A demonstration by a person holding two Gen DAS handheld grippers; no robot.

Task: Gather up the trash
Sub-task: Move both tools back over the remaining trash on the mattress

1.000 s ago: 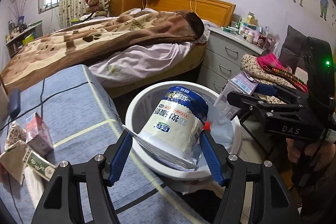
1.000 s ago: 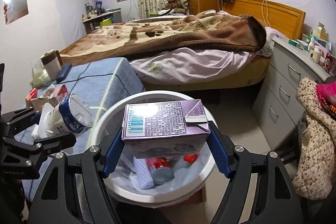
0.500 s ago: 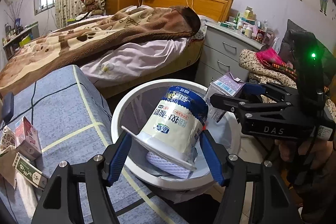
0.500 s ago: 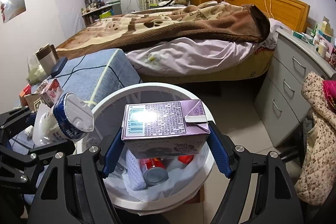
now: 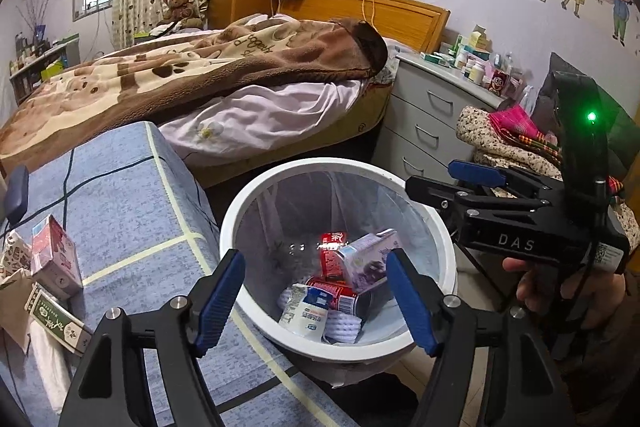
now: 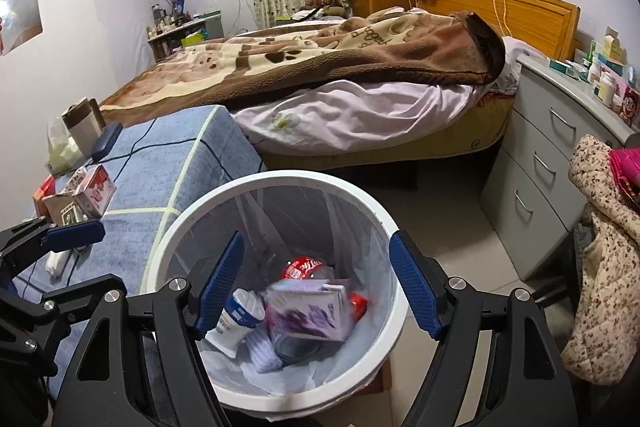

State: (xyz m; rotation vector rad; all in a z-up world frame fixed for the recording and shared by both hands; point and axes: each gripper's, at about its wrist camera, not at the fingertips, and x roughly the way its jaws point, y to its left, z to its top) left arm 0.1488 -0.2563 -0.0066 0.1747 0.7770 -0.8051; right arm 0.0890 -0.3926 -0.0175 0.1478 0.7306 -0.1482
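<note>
**Both grippers hanging empty over the bin, cup and carton down inside**

The left gripper (image 5: pixel 316 301) is hovering over the white trash bin (image 5: pixel 240 211), its blue fingers (image 5: pixel 222 301) spread wide with nothing between them; its jaws have just been opening, and the pads are touching no object. Through that gap the yogurt cup (image 5: pixel 306 313) is lying on its side at the bottom of the lined bin, resting against a red can (image 5: pixel 340 297) and a white mesh sleeve (image 5: pixel 344 323).

The right gripper (image 6: pixel 318 289) is doing the same from the other side: its fingers (image 6: pixel 416 289) are standing well apart, released, gripping nothing. Below them the purple milk carton (image 6: pixel 308 311) is lying tilted on top of the pile, just beside the yogurt cup (image 6: pixel 238 321), with the red can (image 6: pixel 302 267) peeking out behind it.

From the left wrist view the right gripper (image 5: pixel 452 177) is showing side-on at the bin's far rim, a hand (image 5: pixel 560 291) wrapped around its handle. From the right wrist view the left gripper (image 6: pixel 74 231) is reaching in over the blue checked cloth (image 6: pixel 168 179).

More litter is waiting on that cloth: a pink-and-white small carton (image 5: pixel 54 261) standing beside a green-and-white box (image 5: pixel 56 317) and a brown paper bag (image 6: pixel 60 205), all well apart from the bin.
</note>
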